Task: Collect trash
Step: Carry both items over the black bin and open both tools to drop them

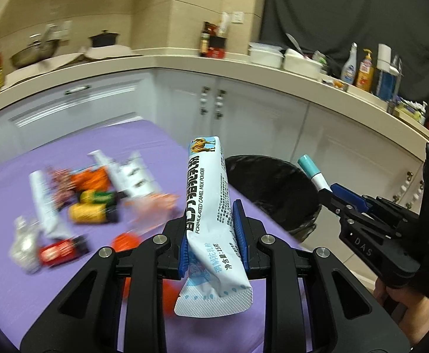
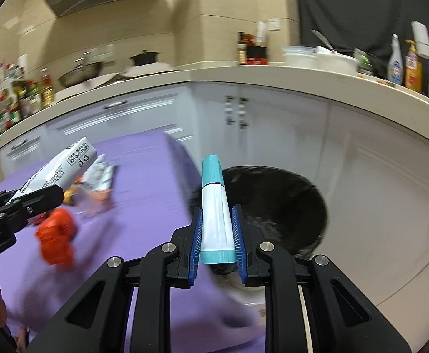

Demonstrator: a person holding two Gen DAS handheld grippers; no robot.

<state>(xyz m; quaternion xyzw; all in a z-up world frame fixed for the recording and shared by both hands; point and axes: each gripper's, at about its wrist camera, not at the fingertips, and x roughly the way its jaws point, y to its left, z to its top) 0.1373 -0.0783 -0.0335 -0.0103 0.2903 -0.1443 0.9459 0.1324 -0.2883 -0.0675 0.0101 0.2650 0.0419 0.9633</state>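
Holding a white camel-milk powder sachet point(image 1: 207, 206) clamped in my left gripper point(image 1: 211, 235) and a white, teal-capped tube point(image 2: 216, 211) in my right gripper point(image 2: 216, 235) near the black-lined bin point(image 2: 288, 206), I judged neither binned yet, with blurred wrappers point(image 1: 91, 197) left mid-table.

You see a glossy foil milk-powder sachet point(image 1: 207, 206), a smooth plastic-looking tube point(image 2: 216, 214), matt purple cloth on the surface point(image 1: 144, 147), and ribbed blue tool pads point(image 1: 239, 223).
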